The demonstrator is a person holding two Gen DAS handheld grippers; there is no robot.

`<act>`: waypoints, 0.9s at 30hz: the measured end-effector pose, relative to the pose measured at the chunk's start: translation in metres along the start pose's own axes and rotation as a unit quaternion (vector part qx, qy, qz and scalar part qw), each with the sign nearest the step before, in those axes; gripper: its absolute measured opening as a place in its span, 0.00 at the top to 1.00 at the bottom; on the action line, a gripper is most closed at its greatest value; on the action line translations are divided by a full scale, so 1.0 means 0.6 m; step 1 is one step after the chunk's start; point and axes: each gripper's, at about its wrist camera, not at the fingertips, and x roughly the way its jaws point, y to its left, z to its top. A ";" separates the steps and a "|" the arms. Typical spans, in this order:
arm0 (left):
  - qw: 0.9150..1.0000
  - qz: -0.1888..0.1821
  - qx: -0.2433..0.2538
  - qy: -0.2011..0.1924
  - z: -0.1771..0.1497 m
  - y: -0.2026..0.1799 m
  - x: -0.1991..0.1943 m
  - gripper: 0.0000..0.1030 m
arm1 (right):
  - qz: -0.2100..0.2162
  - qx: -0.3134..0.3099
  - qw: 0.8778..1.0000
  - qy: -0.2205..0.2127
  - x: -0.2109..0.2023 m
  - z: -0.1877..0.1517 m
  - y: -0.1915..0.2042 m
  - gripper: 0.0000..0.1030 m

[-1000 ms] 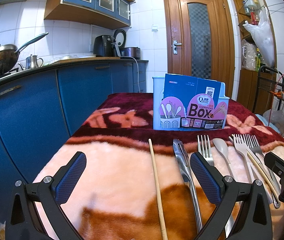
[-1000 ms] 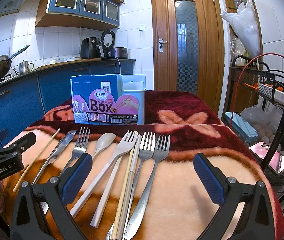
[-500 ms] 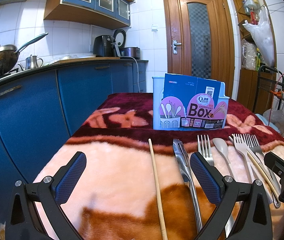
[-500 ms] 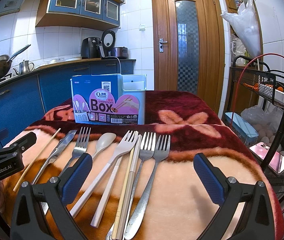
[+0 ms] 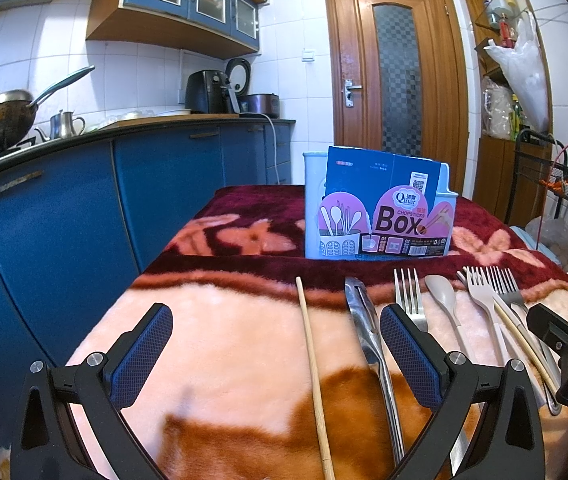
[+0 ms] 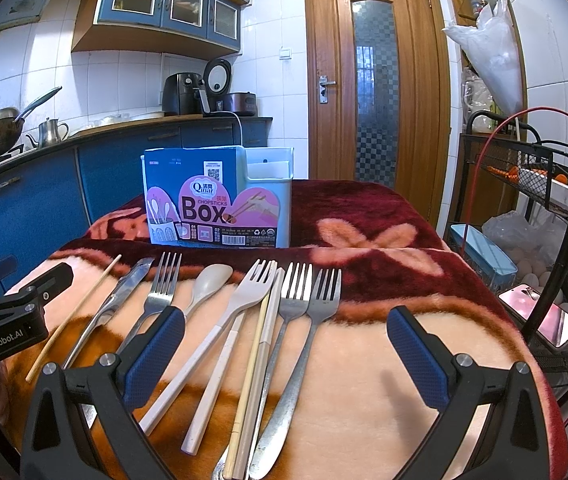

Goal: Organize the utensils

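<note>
A light blue chopstick box (image 5: 380, 208) with a pink and blue label stands upright on the blanket; it also shows in the right wrist view (image 6: 220, 200). In front of it lies a row of utensils: a wooden chopstick (image 5: 311, 360), a steel knife (image 5: 368, 336), steel forks (image 6: 304, 312), a beige spoon (image 6: 210, 284), a beige fork (image 6: 240, 304) and more chopsticks (image 6: 258, 356). My left gripper (image 5: 276, 348) is open and empty above the chopstick and knife. My right gripper (image 6: 284, 348) is open and empty above the forks.
The pink, orange and maroon blanket (image 5: 220, 320) covers the table. Blue kitchen cabinets (image 5: 84, 220) stand to the left, a wooden door (image 5: 396, 80) behind. A wire rack (image 6: 544, 184) and a phone (image 6: 540, 316) are at the right edge.
</note>
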 end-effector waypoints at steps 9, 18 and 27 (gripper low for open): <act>1.000 0.000 0.000 0.001 0.000 0.000 0.000 0.00 | 0.000 0.000 1.000 0.001 0.000 0.000 0.000 0.00; 1.000 -0.005 -0.012 -0.003 -0.001 0.009 -0.004 0.00 | 0.003 0.000 1.000 0.008 0.003 0.001 -0.001 0.00; 0.998 -0.031 0.004 0.049 0.013 0.012 0.017 0.00 | 0.028 -0.010 0.997 0.065 0.021 0.011 -0.004 0.00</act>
